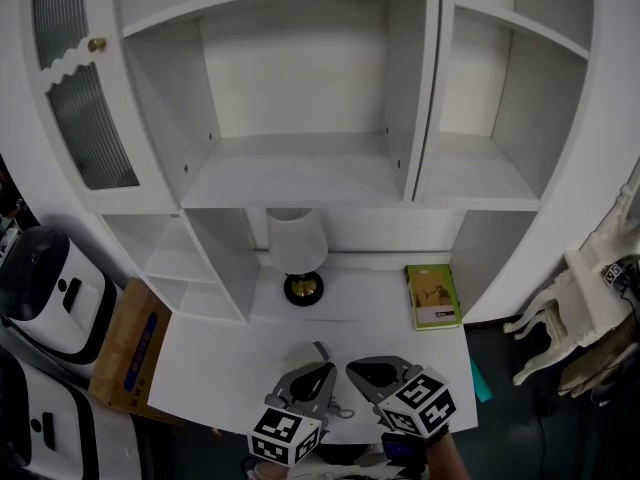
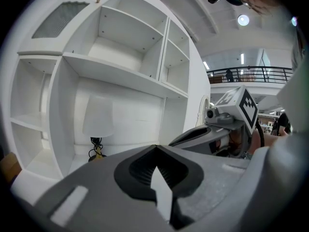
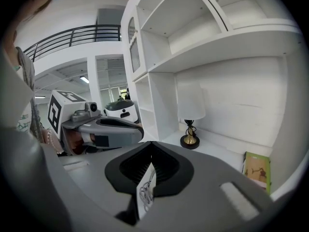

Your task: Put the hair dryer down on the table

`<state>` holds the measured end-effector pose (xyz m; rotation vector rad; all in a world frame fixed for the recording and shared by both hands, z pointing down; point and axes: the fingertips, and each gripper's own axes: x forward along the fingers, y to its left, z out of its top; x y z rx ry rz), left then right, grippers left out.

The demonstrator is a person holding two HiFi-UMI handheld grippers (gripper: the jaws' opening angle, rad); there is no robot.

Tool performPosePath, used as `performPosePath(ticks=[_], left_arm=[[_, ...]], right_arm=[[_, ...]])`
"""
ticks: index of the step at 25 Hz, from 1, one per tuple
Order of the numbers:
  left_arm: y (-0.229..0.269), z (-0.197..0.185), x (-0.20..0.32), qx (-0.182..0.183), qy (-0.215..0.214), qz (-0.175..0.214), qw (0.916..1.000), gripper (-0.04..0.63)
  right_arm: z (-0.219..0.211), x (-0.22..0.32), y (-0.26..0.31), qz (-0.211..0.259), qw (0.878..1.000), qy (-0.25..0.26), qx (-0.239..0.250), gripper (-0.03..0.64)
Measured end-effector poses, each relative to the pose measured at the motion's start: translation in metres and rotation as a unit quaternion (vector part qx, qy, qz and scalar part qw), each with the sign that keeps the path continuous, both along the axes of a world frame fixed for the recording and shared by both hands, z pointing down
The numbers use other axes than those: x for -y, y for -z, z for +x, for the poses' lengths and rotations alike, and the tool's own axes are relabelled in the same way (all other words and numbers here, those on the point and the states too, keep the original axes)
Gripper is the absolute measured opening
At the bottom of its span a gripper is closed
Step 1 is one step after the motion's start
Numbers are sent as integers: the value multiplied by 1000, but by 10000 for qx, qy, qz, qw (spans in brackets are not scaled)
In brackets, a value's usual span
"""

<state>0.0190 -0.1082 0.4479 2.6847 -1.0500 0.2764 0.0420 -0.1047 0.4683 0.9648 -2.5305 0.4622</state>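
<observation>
Bench (image 1: pixel 370 313) carries a lamp (image 1: pixel 298 253) and a green book (image 1: pixel 433 296). Over its near edge, left tool (image 1: pixel 316 353) and right tool (image 1: pixel 355 368) hover side by side, jaws pressed together, tilted slightly downward.

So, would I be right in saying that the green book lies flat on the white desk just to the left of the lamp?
Not quite: the green book does lie flat on the white desk, but to the right of the lamp, not the left, as the head view shows.
</observation>
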Motion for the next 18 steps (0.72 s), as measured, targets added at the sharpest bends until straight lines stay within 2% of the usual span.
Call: performPosePath(ticks=[18], left_arm=[[46,-7,5,-288,136,484,9983,0]], right_arm=[[-6,7,49,659,9969,-281,310,28]])
